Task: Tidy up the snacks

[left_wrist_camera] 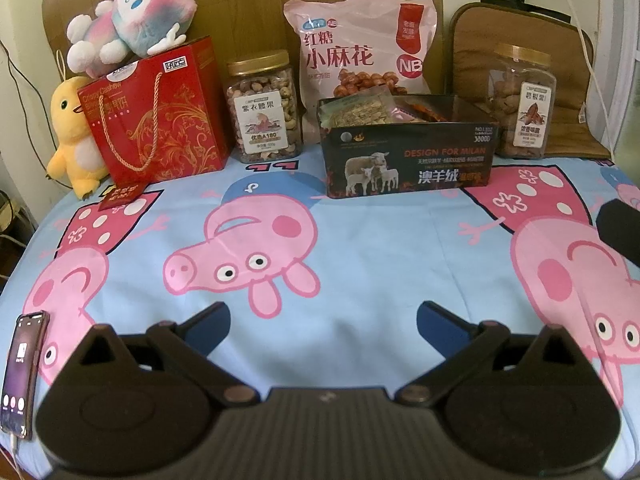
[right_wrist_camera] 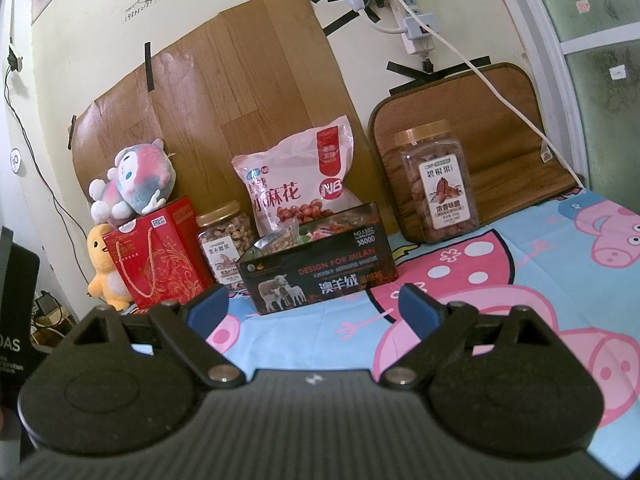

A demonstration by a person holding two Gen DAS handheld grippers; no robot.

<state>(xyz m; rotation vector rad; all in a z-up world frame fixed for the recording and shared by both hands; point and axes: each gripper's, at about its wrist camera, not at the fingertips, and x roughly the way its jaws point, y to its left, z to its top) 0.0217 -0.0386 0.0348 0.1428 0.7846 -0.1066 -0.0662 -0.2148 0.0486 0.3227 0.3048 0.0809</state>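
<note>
A black open box (left_wrist_camera: pixel 408 152) (right_wrist_camera: pixel 316 268) holding snack packets stands at the back of the cartoon-pig sheet. Behind it leans a pink snack bag (left_wrist_camera: pixel 360 48) (right_wrist_camera: pixel 300 176). A cashew jar (left_wrist_camera: pixel 264 108) (right_wrist_camera: pixel 226 240) stands to its left and a pecan jar (left_wrist_camera: pixel 522 100) (right_wrist_camera: pixel 438 180) to its right. Left of the cashew jar is a red gift bag (left_wrist_camera: pixel 156 116) (right_wrist_camera: pixel 160 252). My left gripper (left_wrist_camera: pixel 324 320) hovers open over the sheet, well short of the box. My right gripper (right_wrist_camera: pixel 314 304) is open and empty, raised in front of the box.
Two plush toys (left_wrist_camera: pixel 128 16) (right_wrist_camera: pixel 132 184) sit on and beside the red bag. A phone (left_wrist_camera: pixel 22 372) lies at the sheet's left edge. A brown mat (right_wrist_camera: pixel 480 144) leans on the wall behind the pecan jar, with a cable (right_wrist_camera: pixel 500 96) across it. The sheet (left_wrist_camera: pixel 360 240) is bare before the snacks.
</note>
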